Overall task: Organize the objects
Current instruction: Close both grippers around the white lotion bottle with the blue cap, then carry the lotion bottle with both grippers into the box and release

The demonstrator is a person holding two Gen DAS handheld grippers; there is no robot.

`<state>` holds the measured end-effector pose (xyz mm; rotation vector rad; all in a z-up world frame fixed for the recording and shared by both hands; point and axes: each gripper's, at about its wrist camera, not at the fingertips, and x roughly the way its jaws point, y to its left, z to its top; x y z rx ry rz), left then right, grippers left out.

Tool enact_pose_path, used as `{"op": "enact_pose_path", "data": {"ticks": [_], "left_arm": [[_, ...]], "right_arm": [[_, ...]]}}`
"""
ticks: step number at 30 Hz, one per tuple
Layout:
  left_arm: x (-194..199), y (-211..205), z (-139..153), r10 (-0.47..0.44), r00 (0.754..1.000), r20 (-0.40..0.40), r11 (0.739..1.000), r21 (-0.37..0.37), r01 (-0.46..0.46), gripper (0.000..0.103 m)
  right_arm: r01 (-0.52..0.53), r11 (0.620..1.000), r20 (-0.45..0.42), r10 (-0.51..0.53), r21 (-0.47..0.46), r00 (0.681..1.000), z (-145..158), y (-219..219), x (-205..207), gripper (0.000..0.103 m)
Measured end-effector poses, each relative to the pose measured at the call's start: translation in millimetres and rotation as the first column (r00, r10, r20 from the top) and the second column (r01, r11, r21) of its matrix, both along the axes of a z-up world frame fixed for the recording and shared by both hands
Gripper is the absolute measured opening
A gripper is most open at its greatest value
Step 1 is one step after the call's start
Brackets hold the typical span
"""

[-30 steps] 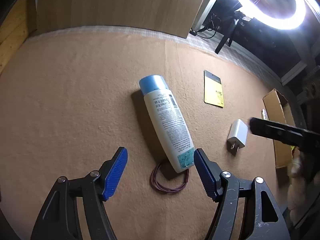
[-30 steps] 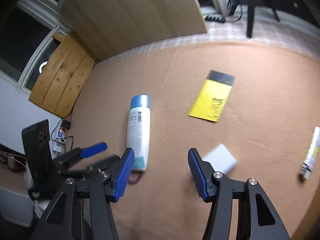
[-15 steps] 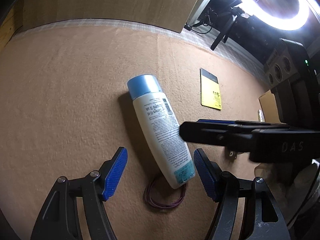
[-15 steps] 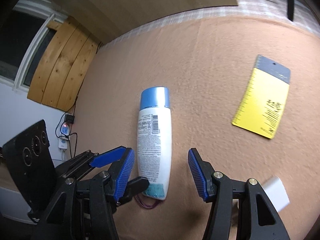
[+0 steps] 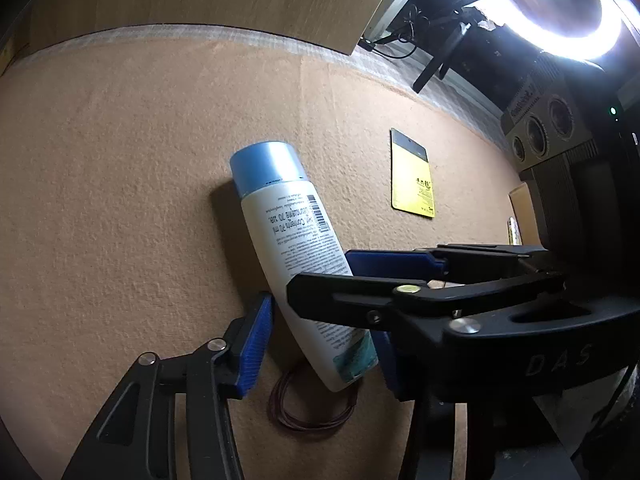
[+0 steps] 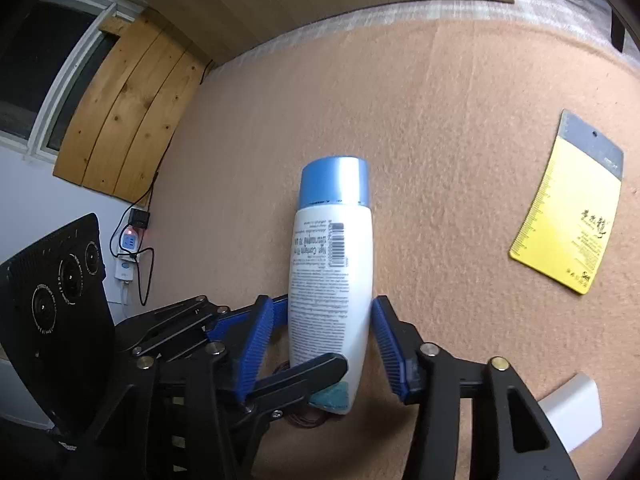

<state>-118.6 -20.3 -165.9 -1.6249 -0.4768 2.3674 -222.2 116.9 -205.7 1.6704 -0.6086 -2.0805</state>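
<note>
Having both closed in around the white bottle [image 6: 330, 280] lying on the tan mat [image 5: 120, 200], jaws just narrowing: left gripper [image 5: 320, 344] flanking its base, right gripper [image 6: 320, 344] mid-body, contact impossible to tell. Lying beyond: yellow card [image 6: 568, 220].

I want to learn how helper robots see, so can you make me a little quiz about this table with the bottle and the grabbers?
1. True or false: the bottle stands upright.
2. The bottle's cap is: A red, B blue, C green.
3. Which grippers have the bottle between their jaws?
Key: 1 false, it lies on its side. 2 B. 3 Both, the left gripper and the right gripper; their jaws have just been closing around it.
</note>
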Motion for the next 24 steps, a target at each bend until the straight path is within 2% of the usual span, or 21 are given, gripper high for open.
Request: {"op": "enact_pose_path", "data": {"ticks": [3,7,12,18,24], "left_arm": [[-0.8,0.8,-0.6,0.005,1.0,0.001,1.0,-0.005,-0.005,0.048],[-0.8,-1.1,4.5,0.013,1.0,-0.006,1.0,0.011,-0.013,0.048],[-0.1,9.2,14.8,0.006,1.0,-0.03,1.0,-0.007,-0.006,0.048],[2.0,26.5,36.1,-0.014,0.998,-0.067,1.0,-0.004,0.014,0.048],[2.1,63.5,64.8,-0.072,0.99,-0.123,0.997,-0.021,0.07,0.048]], "right_arm": [[0.012,1.0,0.0,-0.012,0.007,1.0,0.5,1.5,0.2,0.04],[0.027,1.0,-0.012,-0.027,-0.011,1.0,6.9,5.6,2.2,0.039],[0.027,1.0,-0.043,-0.027,0.008,0.999,20.6,9.4,8.2,0.039],[0.059,0.998,-0.086,-0.058,0.007,0.995,43.3,30.5,22.0,0.039],[0.12,0.993,-0.148,-0.115,0.023,0.982,73.5,66.9,47.2,0.039]]}}
